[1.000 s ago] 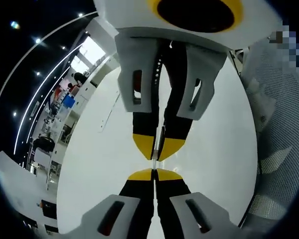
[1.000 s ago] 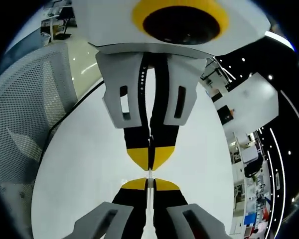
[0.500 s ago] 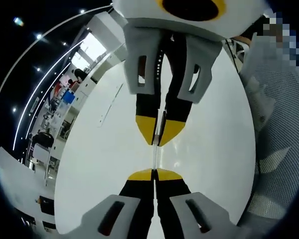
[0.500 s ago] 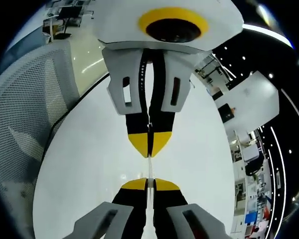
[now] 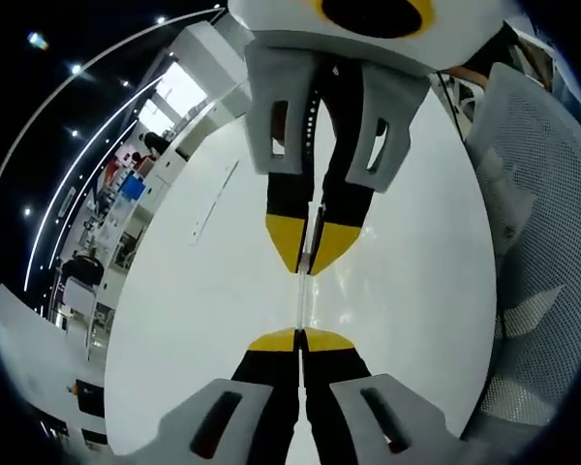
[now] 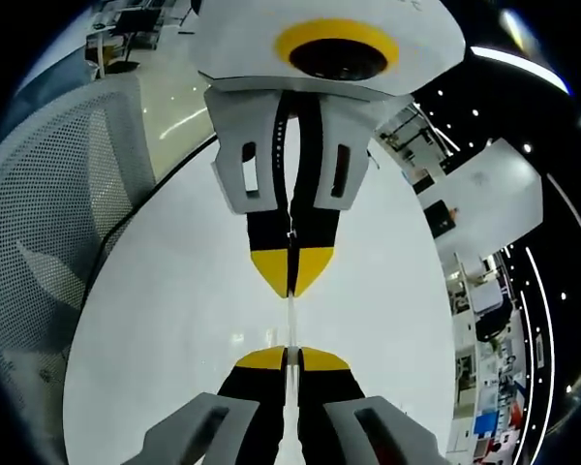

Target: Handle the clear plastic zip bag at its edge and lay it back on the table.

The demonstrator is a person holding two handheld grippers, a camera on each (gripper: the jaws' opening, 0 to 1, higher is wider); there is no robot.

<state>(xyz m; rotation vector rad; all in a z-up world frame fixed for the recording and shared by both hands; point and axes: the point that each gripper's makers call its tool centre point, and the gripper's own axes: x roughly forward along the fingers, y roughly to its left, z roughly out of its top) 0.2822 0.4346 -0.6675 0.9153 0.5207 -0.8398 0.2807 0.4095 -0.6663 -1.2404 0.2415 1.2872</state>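
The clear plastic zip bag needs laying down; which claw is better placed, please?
Neither clearly: left claw and right claw are both shut on the bag's edge over the white table; lower together.

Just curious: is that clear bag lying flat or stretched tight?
Stretched: the bag runs as a thin edge-on strip between both shut grippers, above the table.

The table is smooth, glossy white, throwing back soft glints. The zip bag is thin clear plastic, seen edge-on, shiny. The left gripper and right gripper have matt white plastic shells, black jaws with yellow tips. The chair back is pale open mesh cloth
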